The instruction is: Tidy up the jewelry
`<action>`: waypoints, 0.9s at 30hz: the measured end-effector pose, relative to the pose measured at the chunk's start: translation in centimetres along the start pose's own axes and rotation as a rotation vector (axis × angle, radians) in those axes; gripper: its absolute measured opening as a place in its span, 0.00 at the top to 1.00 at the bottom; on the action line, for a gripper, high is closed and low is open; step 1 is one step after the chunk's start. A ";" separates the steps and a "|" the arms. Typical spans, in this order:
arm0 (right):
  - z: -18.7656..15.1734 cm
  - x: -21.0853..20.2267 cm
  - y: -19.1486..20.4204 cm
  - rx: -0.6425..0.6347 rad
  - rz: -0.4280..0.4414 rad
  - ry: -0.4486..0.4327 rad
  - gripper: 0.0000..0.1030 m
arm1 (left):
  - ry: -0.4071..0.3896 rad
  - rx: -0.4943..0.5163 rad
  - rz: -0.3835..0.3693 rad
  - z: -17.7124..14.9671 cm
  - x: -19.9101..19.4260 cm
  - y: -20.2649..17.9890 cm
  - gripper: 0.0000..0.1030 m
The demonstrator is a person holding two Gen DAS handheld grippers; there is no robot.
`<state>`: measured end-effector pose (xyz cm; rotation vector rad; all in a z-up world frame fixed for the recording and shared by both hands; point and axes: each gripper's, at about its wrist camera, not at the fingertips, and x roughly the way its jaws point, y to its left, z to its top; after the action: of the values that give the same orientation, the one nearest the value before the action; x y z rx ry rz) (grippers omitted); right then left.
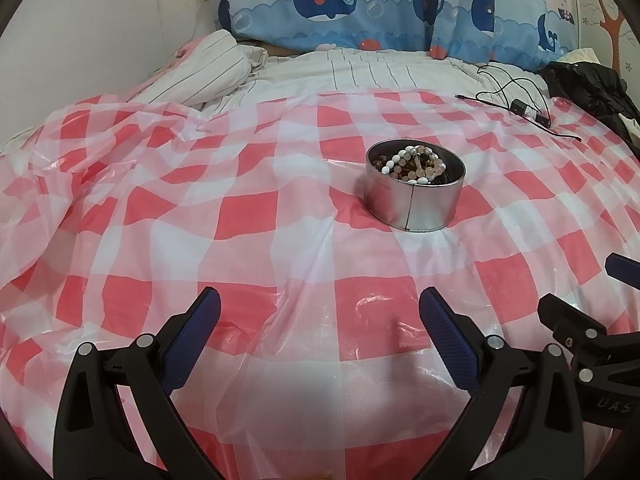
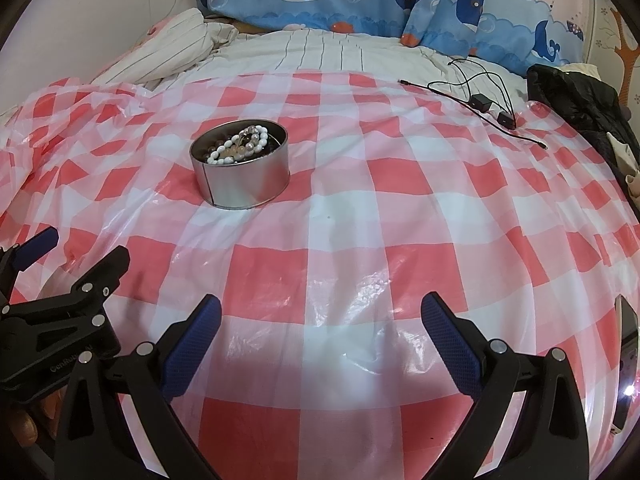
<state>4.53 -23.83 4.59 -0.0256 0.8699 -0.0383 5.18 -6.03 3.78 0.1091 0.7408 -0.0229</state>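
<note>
Here, left gripper [image 1: 320, 316], released, hovers over the cloth [image 1: 248, 248]; tin [image 1: 415, 192] at 1 o'clock, beads [image 1: 412, 164] heaped inside, lower strands hidden. Right gripper [image 2: 321, 316], released; phone [image 2: 629, 360] at 3 o'clock, cut off.

Bed [image 1: 360, 68] with white pinstriped sheet, overlaid by red-and-white checked plastic cover [image 1: 248, 216]; blue whale-print curtain [image 1: 340, 4] behind; plain white wall [image 1: 100, 20] left; black cables [image 2: 472, 92] and dark jacket [image 2: 580, 104] right.
</note>
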 end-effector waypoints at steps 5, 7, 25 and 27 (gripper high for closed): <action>-0.2 0.0 0.2 -0.001 0.000 0.001 0.07 | 0.001 0.001 0.001 -0.1 -0.1 0.1 0.07; -0.2 0.1 0.2 0.000 0.000 0.000 0.07 | 0.002 0.002 0.000 -0.1 0.0 0.0 0.07; -0.2 0.1 0.3 0.000 -0.001 0.001 0.07 | 0.003 0.003 0.001 0.1 0.0 0.0 0.07; -0.2 0.0 0.2 -0.001 -0.002 0.001 0.07 | 0.003 0.003 0.001 0.1 0.0 -0.1 0.07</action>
<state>4.42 -23.60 4.44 -0.0275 0.8708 -0.0392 5.21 -6.10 3.85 0.1125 0.7438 -0.0233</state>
